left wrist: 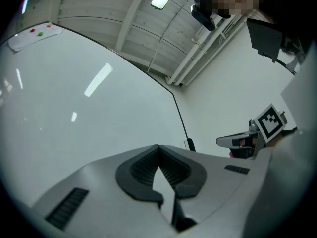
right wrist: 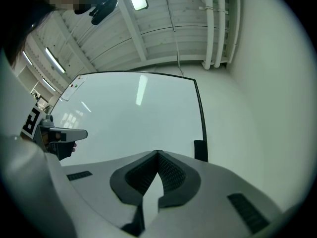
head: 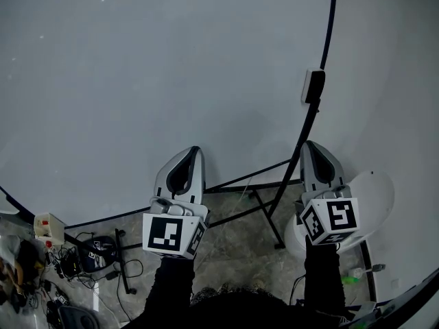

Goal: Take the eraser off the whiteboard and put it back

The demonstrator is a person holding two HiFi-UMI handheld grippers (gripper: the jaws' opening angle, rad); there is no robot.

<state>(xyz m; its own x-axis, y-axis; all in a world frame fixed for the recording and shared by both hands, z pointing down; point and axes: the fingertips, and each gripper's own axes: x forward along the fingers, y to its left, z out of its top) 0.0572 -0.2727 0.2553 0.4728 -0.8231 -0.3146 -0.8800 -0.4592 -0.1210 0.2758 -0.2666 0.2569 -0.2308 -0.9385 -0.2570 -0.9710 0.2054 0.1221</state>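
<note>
While both claws are raised toward the whiteboard [head: 158, 74], neither one carries anything. Seen along its own jaws, the left claw [left wrist: 158, 148] has its ribbed dark pads [left wrist: 142, 167] brought together at the tips, with only bare white board showing beyond them. The right claw [right wrist: 158, 153] stands the same way, tips meeting and nothing between them. The eraser [head: 314, 86], a dark block with a pale side, sits on the whiteboard at its right edge, right against the black frame [head: 332, 26]. In the head view it lies above the right claw's tip and apart from it; the left claw is well off to the left of it, before the board's lower middle. From the right gripper view the eraser shows just beyond and to the right of the closed tips. Each claw bears a marker cube [head: 168, 233] at its rear. Below the board, black stand legs [head: 269, 223] rest on a mottled floor [head: 233, 245], where a tangle of cables [head: 75, 259] lies at the lower left.
</note>
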